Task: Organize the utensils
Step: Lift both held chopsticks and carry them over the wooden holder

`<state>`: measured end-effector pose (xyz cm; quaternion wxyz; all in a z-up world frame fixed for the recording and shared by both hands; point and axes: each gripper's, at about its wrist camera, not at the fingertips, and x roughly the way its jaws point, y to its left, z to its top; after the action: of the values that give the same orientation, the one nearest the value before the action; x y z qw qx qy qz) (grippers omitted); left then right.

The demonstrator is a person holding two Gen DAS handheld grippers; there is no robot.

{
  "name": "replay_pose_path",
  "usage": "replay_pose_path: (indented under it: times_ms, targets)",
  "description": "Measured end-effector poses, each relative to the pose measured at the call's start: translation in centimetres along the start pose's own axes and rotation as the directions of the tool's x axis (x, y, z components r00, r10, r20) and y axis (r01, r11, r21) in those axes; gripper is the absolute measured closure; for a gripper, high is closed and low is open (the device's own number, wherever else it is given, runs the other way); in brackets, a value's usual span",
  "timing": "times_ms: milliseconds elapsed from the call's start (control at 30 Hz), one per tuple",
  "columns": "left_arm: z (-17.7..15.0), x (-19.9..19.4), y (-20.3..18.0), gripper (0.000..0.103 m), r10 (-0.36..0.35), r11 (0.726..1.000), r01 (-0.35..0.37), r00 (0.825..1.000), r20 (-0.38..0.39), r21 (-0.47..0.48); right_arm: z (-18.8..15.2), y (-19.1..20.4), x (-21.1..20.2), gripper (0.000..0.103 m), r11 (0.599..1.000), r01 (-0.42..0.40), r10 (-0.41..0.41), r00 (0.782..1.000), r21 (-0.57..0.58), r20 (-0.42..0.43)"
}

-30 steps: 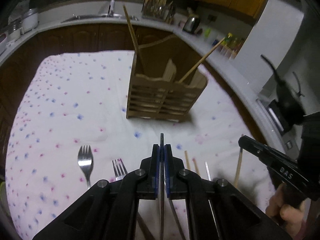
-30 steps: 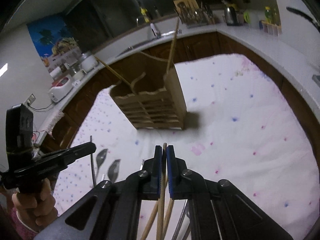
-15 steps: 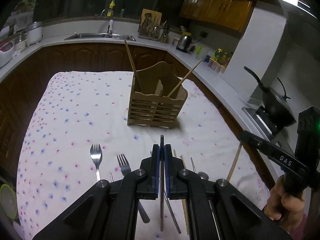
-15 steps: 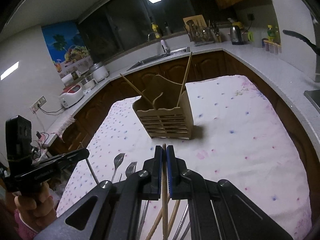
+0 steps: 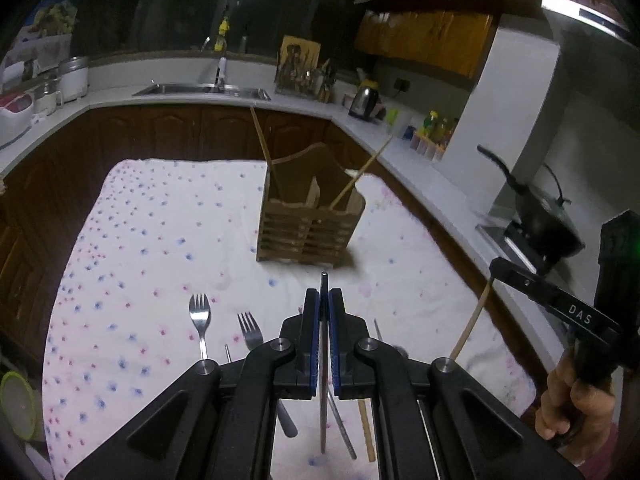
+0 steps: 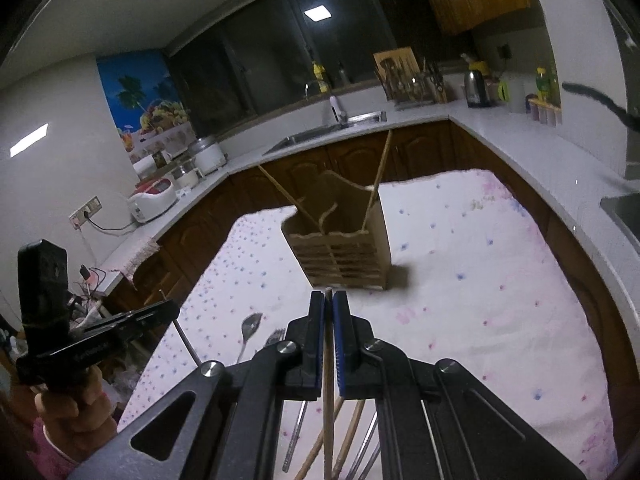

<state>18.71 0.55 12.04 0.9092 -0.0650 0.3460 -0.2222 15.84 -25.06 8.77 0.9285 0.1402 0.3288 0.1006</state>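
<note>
- Kitchen, floral tablecloth [image 5: 160,240]; wooden caddy [image 5: 308,224] holds 2 chopsticks.
- Left gripper [image 5: 324,312] clamps a metal utensil [image 5: 323,400]; right gripper [image 6: 328,312] clamps a wooden chopstick [image 6: 328,420].
- Likely next: carry both to compartments.

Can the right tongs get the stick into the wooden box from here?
Probably yes. The right tongs are shut on a wooden chopstick, and the wooden utensil holder stands straight ahead on the tablecloth with its top open and nothing between. They would likely need to lift first.
</note>
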Motion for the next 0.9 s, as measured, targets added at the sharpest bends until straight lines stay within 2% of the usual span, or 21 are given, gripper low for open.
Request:
replay_pose_path:
  times_ms: [167, 333, 433, 700, 900]
  targets:
    - [0.6, -2.0, 0.6, 0.101, 0.017, 1.0, -0.015, 0.995, 0.1, -0.019, 2.0, 1.1, -1.3, 0.099, 0.999, 0.019, -0.016, 0.997, -0.038, 0.078]
    - [1.8, -3.7, 1.0, 0.101, 0.023, 1.0, -0.018, 0.976, 0.218, -0.024, 4.2, 1.7, -1.6, 0.099, 0.997, 0.037, -0.027, 0.99, -0.069, 0.139]
    - [2.4, -4.0, 1.2, 0.101, 0.033, 0.999, -0.028, 0.966, 0.256, -0.022, 5.4, 1.7, -1.6, 0.099, 0.997, 0.028, -0.016, 0.986, -0.069, 0.169]
    - [4.5, -3.1, 1.7, 0.101, 0.035, 0.999, -0.026, 0.935, 0.353, -0.032, 9.2, 1.2, -0.4, 0.099, 0.997, 0.041, -0.024, 0.97, -0.067, 0.243]
    - [6.0, 0.3, 2.8, 0.101, 0.048, 0.999, -0.041, 0.911, 0.41, -0.026, 12.4, 0.6, 1.1, 0.099, 0.998, 0.048, -0.032, 0.953, -0.045, 0.303]
